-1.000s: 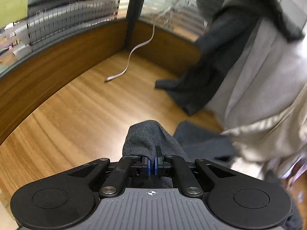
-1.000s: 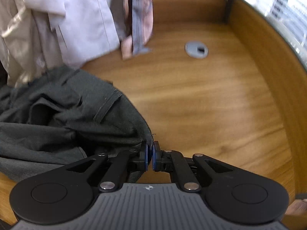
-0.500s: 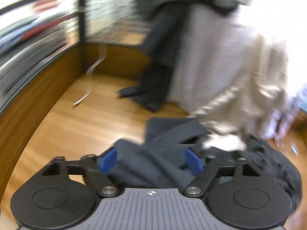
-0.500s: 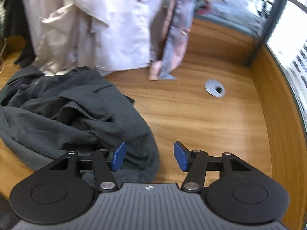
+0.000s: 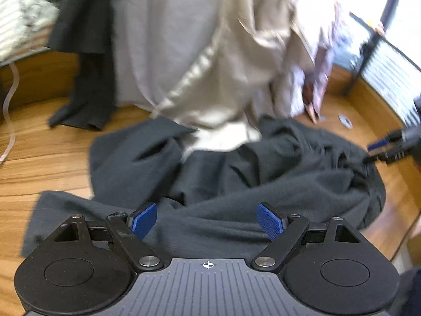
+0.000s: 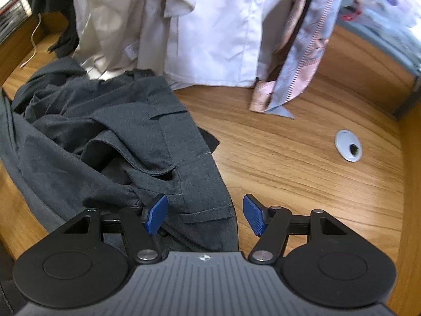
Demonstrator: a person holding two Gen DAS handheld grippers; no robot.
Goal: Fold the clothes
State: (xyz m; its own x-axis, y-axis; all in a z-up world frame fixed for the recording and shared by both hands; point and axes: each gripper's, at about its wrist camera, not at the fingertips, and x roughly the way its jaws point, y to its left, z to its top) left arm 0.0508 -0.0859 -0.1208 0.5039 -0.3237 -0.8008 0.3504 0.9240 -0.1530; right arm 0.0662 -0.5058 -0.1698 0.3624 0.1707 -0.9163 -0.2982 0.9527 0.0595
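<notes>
A curved wooden desk (image 6: 302, 163) with a raised wooden edge carries the work; blinds and a dark post stand behind it. A dark grey garment (image 6: 110, 142) lies rumpled on the desk, bunched in loose ridges, with a stitched hem and a pocket-like flap facing up on its right-hand side. It is not folded flat.

The left gripper (image 5: 208, 220) hovers over the near edge of the cloth, jaws spread wide and holding nothing. The right gripper (image 6: 205, 214) is likewise released, its jaws straddling the hemmed corner without closing on it.

Judged by its drape, the fabric is soft, limp and fairly light; it will sag and slide and not hold a crease. The stitched hem and corners look the firmest places to pinch, one corner per tool.

Hanging pale garments (image 6: 210, 31) and a patterned scarf (image 6: 297, 60) brush the desk just behind the grey cloth, and a beige hem (image 5: 218, 137) overlaps its far edge; these crowd any spreading backward. A white cable (image 5: 10, 100) lies to the left, a cable grommet (image 6: 348, 146) well apart to the right.
</notes>
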